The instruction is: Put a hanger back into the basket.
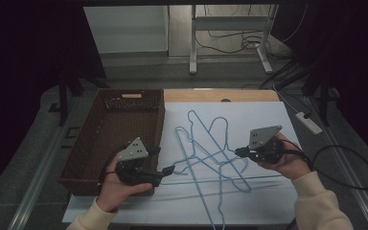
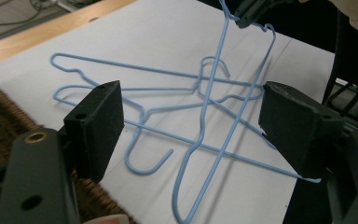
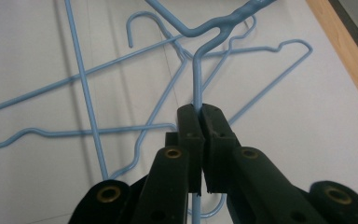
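Between the hand-held gripper's (image 3: 199, 114) jaws: a blue hanger (image 3: 196, 79).

No text, label, brand, number or sign can be read on anything in these views.

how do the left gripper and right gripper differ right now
The left gripper stands wide open with nothing pressed between its pads, while the right gripper is shut on a blue wire hanger. The left gripper sits beside the wicker basket; the right gripper is over the white sheet. Both are hand-held, with black jaws.
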`<action>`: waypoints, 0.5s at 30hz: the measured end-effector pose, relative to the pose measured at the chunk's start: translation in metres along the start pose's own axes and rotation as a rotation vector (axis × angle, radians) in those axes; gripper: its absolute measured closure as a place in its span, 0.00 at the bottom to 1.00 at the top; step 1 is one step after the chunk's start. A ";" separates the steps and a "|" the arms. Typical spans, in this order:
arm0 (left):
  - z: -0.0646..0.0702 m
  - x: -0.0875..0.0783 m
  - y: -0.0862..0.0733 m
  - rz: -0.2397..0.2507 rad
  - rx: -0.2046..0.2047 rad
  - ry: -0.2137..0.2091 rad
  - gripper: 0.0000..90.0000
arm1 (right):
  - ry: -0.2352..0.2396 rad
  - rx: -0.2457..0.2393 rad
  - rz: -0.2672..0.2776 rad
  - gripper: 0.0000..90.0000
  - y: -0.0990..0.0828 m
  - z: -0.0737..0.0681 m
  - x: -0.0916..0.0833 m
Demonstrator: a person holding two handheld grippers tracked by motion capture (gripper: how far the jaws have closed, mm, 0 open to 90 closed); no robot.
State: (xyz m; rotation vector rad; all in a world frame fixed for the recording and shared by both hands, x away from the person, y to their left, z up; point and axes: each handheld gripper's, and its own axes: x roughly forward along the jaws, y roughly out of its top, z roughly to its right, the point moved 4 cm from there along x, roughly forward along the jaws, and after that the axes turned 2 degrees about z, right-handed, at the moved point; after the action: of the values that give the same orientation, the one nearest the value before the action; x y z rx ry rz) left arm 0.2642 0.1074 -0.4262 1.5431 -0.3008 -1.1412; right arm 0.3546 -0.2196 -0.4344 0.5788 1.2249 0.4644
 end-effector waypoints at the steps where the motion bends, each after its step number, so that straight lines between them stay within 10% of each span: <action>1: 0.001 0.003 0.001 -0.008 -0.001 -0.005 0.26 | 0.001 -0.003 0.003 0.97 0.001 0.000 -0.001; 15: 0.025 0.043 0.008 -0.123 0.047 -0.088 0.31 | 0.033 -0.040 0.017 0.97 0.011 -0.013 -0.009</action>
State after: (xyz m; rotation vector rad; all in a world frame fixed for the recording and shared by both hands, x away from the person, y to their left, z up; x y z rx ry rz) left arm 0.2688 0.0586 -0.4376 1.5726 -0.2964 -1.3091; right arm 0.3395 -0.2149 -0.4233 0.5495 1.2403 0.5133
